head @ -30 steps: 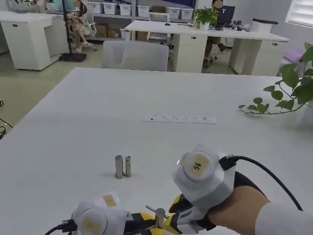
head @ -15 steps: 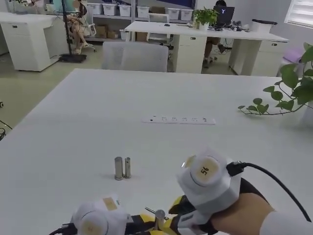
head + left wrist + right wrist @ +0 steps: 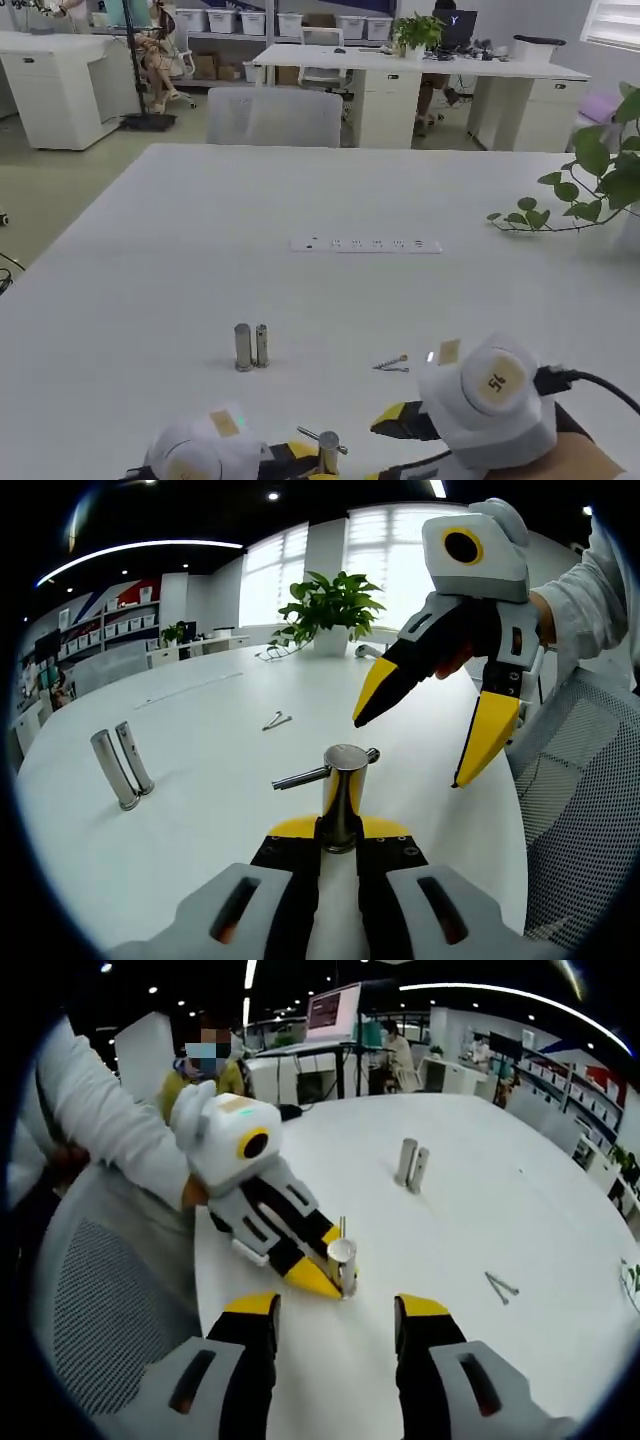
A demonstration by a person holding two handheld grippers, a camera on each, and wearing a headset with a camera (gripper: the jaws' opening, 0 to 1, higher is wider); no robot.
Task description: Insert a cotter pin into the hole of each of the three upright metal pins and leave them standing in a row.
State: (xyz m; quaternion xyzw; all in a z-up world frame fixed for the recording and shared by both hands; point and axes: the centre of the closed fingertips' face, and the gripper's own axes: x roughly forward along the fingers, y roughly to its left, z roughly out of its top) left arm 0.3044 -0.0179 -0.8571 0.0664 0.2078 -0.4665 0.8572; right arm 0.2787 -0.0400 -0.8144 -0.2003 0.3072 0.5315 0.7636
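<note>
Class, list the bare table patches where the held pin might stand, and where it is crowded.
Free: between the power strip and the two standing pins, and the table left of those pins. Crowded: the near edge, where the left gripper clamps the held pin beside the open right gripper.

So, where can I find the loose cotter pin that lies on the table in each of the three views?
Head view: the loose cotter pin lies right of centre, in the lower half.
Left gripper view: left of centre, at mid height.
Right gripper view: far right, below mid height.
Shared landmark: the two standing pins, side by side.
</note>
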